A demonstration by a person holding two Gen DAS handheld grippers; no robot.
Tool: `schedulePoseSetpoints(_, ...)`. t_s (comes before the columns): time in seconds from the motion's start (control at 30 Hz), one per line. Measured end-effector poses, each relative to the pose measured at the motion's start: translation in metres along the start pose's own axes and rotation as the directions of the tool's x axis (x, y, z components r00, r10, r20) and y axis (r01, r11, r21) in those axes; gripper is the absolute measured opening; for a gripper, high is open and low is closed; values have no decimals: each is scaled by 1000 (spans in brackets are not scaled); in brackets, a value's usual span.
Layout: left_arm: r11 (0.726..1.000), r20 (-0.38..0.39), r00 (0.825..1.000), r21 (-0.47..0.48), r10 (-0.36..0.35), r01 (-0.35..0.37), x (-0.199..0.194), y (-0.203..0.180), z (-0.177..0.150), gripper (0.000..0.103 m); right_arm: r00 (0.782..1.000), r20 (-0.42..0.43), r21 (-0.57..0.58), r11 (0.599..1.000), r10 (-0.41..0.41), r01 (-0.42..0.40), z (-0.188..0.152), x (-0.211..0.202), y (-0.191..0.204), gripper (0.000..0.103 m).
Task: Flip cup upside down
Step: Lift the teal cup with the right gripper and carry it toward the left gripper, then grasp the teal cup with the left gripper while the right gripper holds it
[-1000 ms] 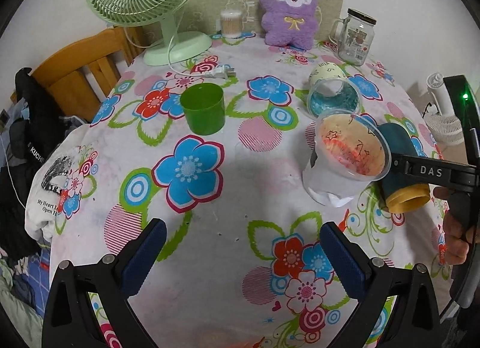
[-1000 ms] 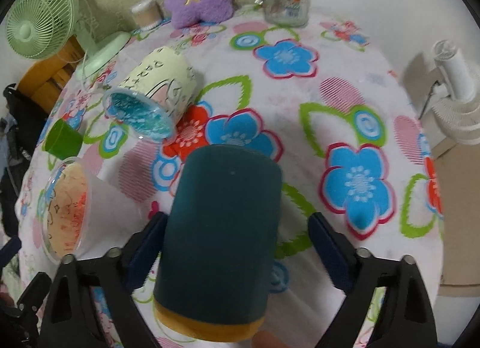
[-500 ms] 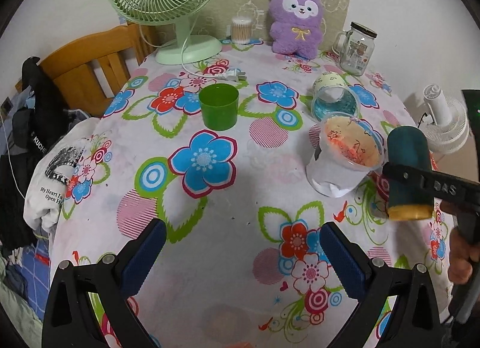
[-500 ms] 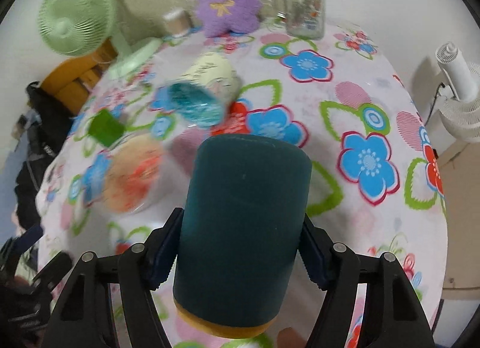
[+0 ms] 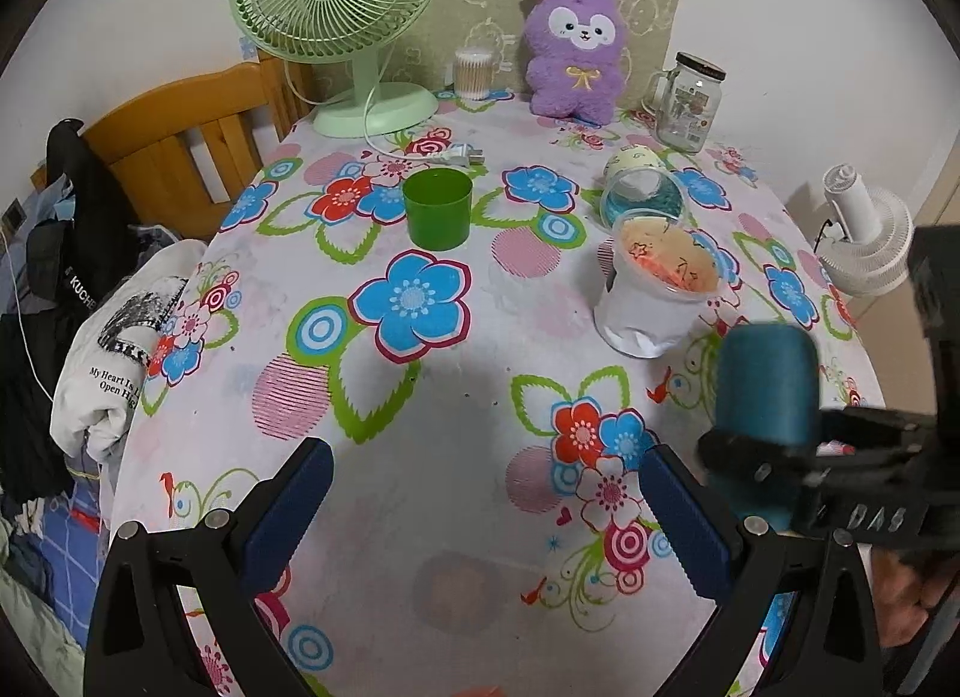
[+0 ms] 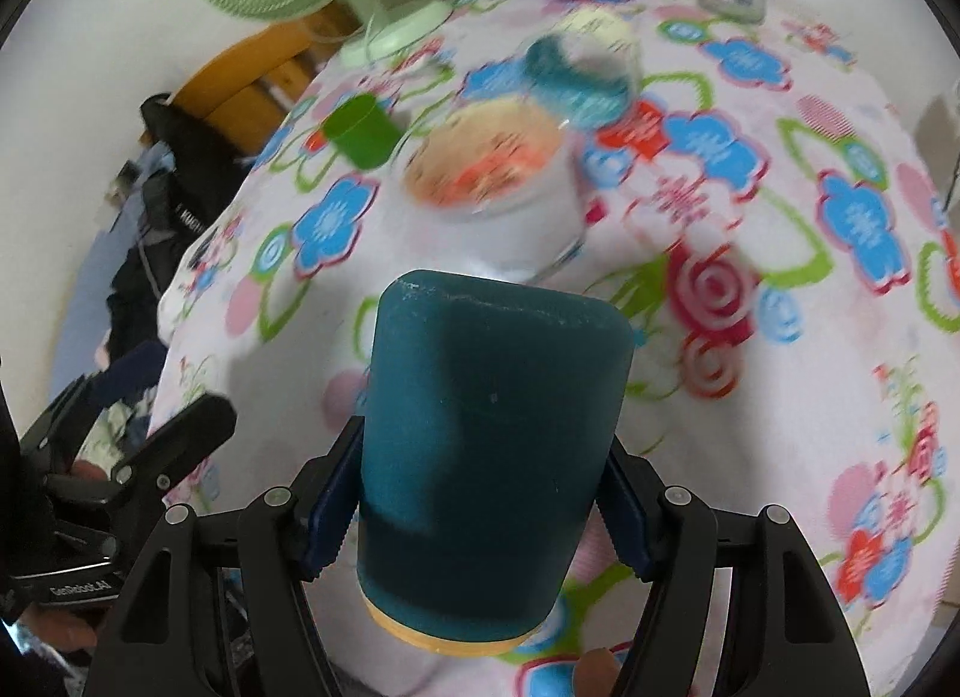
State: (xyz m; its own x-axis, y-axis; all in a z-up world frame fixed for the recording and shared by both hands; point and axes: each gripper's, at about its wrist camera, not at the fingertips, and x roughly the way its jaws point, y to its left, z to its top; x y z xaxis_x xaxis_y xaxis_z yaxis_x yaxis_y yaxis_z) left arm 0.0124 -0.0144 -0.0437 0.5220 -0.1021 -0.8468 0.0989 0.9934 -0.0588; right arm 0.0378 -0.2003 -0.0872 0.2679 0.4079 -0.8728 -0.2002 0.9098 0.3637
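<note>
My right gripper (image 6: 480,511) is shut on a dark teal cup (image 6: 486,457) with a yellow rim. The cup is off the table, its closed base pointing away from the camera and its rim toward it. In the left wrist view the same teal cup (image 5: 765,397) stands base-up in the right gripper (image 5: 780,457) at the right, above the flowered tablecloth (image 5: 420,397). My left gripper (image 5: 489,511) is open and empty above the near part of the table.
A white cup with orange inside (image 5: 660,289), a cream cup lying on its side (image 5: 639,193) and a green cup (image 5: 437,208) are on the table. A green fan (image 5: 342,12), purple plush (image 5: 573,60) and glass jar (image 5: 687,102) stand at the back.
My right gripper closed on the teal cup, lifted it off the table and carried it toward the near right, turning it base-up. My left gripper drew back and higher.
</note>
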Motion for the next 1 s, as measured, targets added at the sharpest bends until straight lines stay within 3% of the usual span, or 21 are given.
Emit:
schedulePoseSetpoints(0.17,1000,-8,1000,-3,-3,3,0,1,-3,103,994,-67,42,996,85,-82,-7,21,5,72)
schedulePoseSetpoints(0.47,1000,-13,1000,-3,-4,4,1,-2,-2,103,992,-100,89,993,83,-74,-4,27,1,74)
schedulePoseSetpoints(0.73,1000,-7,1000,7,-28,28,-3,-12,6,103,993,-26,111,987,119,-115,-1,-8,-19,80)
schedulePoseSetpoints(1.0,997,-37,997,45,-63,64,5,-45,14,103,996,93,152,988,8,-22,-13,-51,-60,80)
